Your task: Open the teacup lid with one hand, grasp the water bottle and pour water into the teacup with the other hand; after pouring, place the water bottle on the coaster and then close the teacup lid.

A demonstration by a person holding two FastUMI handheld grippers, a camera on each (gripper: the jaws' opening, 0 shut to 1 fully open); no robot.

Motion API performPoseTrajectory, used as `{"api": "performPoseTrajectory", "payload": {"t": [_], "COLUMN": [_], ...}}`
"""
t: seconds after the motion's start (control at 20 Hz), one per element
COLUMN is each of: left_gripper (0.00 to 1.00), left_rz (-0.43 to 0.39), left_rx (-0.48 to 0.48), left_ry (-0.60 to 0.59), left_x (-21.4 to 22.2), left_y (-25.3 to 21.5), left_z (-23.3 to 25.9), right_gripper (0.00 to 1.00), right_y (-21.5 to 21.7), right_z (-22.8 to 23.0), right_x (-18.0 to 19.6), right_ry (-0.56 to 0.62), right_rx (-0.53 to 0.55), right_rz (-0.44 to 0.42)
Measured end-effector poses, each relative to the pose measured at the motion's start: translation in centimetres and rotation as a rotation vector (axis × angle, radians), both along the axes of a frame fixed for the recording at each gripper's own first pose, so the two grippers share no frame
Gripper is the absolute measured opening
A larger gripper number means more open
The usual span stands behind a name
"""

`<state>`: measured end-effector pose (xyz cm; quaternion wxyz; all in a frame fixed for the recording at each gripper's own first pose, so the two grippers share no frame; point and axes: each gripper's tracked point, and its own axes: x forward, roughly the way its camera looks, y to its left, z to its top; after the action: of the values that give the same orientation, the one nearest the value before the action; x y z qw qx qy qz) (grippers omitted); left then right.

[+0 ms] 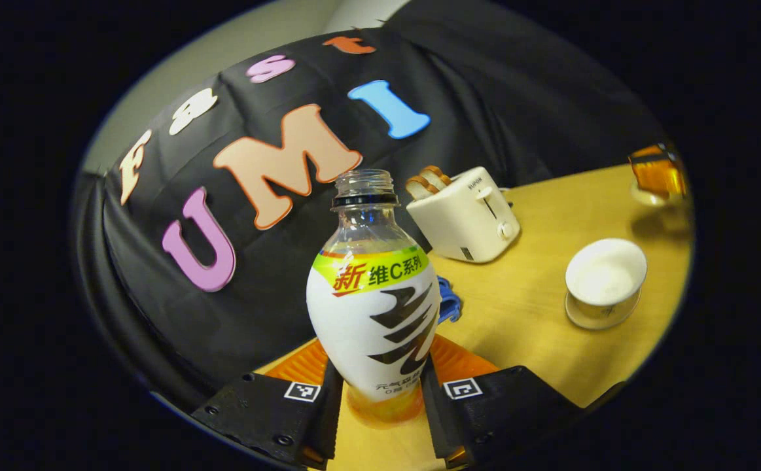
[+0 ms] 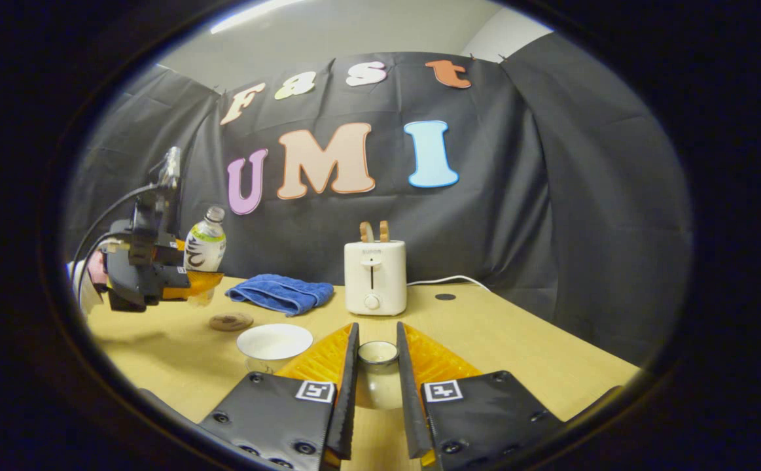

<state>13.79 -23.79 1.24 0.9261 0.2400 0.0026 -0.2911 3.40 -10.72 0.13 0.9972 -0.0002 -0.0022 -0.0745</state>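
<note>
Two grippers, both loaded, so here's how it sits for me. Left gripper view first: my left gripper (image 1: 380, 392) has its jaws pinched on the lower body of the water bottle (image 1: 373, 307), cap off, long axis upright between the fingers and leaning only a touch. The teacup (image 1: 604, 278) lies off to the right of the jaws, open-mouthed and white inside, with bare wooden table (image 1: 537, 314) between it and the bottle, so I reckon the pour means swinging right and tipping the neck that way. Behind the bottle I see the toaster (image 1: 465, 216) with bread in its slots and a bit of blue towel (image 1: 449, 301). Right gripper view: my right gripper (image 2: 377, 392) is closed on the teacup lid (image 2: 378, 373), held knob-up just off the table, and the teacup (image 2: 274, 345) sits just left of those fingers. Farther left the left gripper (image 2: 158, 278) holds the bottle up above the table, with the round coaster (image 2: 231, 321) near it on the wood. So the left one is clearly the nearer to both cup and coaster. Room looks decent; the towel and toaster are well back against the cloth wall.
</note>
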Motion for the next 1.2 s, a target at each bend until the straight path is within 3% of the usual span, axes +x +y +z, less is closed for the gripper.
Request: {"api": "performPoseTrajectory", "payload": {"t": [0.2,0.35,0.65,0.95,1.2], "left_gripper": [0.53,0.52,0.53,0.54,0.64], "left_rz": [0.020,0.036,-0.002,0.010,0.011], "left_rx": [-0.285,-0.386,-0.392,-0.389,-0.390], "left_ry": [0.151,0.187,0.212,0.208,0.210], "left_x": [1.3,2.3,2.2,2.6,2.7], "left_y": [-0.5,-0.5,-0.8,-1.4,-1.5], "left_z": [-0.9,-1.6,-1.9,-2.4,-2.4], "right_gripper": [0.36,0.36,0.36,0.36,0.36], "right_y": [0.0,0.0,0.0,-0.1,-0.1], "right_z": [0.0,0.0,0.0,-0.1,0.0], "right_x": [-0.1,0.0,0.0,0.0,0.0], "right_ry": [0.000,0.000,0.000,0.000,-0.001], "right_rx": [0.000,0.000,0.000,0.000,-0.001], "right_rz": [0.000,0.000,-0.001,-0.002,-0.006]}}
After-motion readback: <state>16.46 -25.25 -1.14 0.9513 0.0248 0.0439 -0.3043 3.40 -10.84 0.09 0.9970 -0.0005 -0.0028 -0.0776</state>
